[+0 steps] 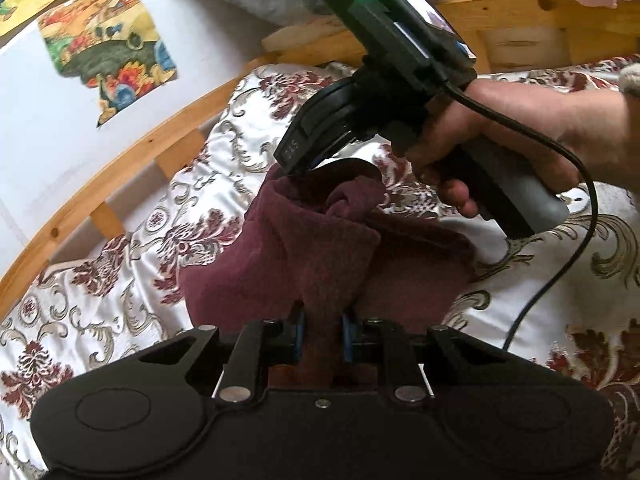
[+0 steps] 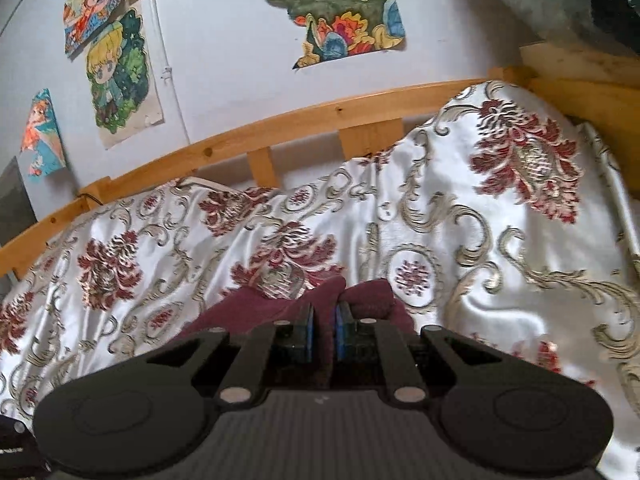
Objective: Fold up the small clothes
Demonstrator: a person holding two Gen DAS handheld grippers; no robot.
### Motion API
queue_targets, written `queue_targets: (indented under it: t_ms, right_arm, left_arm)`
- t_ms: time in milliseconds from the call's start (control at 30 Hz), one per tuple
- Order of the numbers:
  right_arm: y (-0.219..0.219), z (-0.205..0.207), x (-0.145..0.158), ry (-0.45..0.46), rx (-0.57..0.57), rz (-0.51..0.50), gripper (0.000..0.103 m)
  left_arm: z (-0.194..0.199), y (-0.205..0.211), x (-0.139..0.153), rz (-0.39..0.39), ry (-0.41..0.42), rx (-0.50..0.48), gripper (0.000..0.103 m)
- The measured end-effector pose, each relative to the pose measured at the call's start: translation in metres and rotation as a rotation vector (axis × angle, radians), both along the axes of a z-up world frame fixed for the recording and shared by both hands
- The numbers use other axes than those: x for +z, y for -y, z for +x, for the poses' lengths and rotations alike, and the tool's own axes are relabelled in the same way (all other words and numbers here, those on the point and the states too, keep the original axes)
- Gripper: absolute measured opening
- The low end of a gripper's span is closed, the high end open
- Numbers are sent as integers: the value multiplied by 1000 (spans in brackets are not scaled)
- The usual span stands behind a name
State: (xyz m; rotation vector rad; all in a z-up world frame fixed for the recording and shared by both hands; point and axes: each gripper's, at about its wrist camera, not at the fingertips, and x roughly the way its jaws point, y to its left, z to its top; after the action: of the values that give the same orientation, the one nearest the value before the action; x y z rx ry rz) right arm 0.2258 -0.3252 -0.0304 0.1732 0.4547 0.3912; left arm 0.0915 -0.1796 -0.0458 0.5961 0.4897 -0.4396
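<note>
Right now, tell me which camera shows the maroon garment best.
Left wrist view: the maroon garment fills the centre, pinched by both grippers. The right wrist view shows only a bunched edge behind its fingers.

The garment (image 1: 320,256) lies on the bedspread (image 1: 120,300), pinched between left claw (image 1: 323,330) and right claw (image 1: 294,170).
</note>
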Motion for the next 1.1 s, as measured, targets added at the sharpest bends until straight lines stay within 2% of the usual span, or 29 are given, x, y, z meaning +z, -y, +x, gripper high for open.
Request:
queue_targets:
  t_ms: [300, 433, 567, 767, 867, 933, 1033, 1100]
  right_arm:
    - [16, -7, -19, -137, -38, -55, 13]
    - [15, -11, -23, -161, -37, -64, 13]
    - [19, -7, -26, -170, -39, -10, 16]
    - [34, 10, -37, -197, -44, 164, 26]
    - [31, 19, -37, -177, -39, 160, 24]
    - [25, 20, -32, -129, -34, 118, 13]
    - [11, 9, -16, -11, -52, -9, 12]
    - [7, 4, -12, 20, -69, -66, 12]
  left_arm:
    - [-8, 3, -12, 8, -46, -54, 18]
    - [-6, 2, -19, 9, -72, -50, 19]
    - [-3, 1, -21, -10, -91, -32, 19]
    - [-4, 2, -22, -7, -87, -30, 20]
    - [-4, 3, -22, -7, -86, -28, 20]
    - [-4, 3, -22, -8, -86, -26, 21]
    - [-2, 3, -22, -17, -88, -22, 22]
    - [-1, 1, -23, -35, -100, -21, 24]
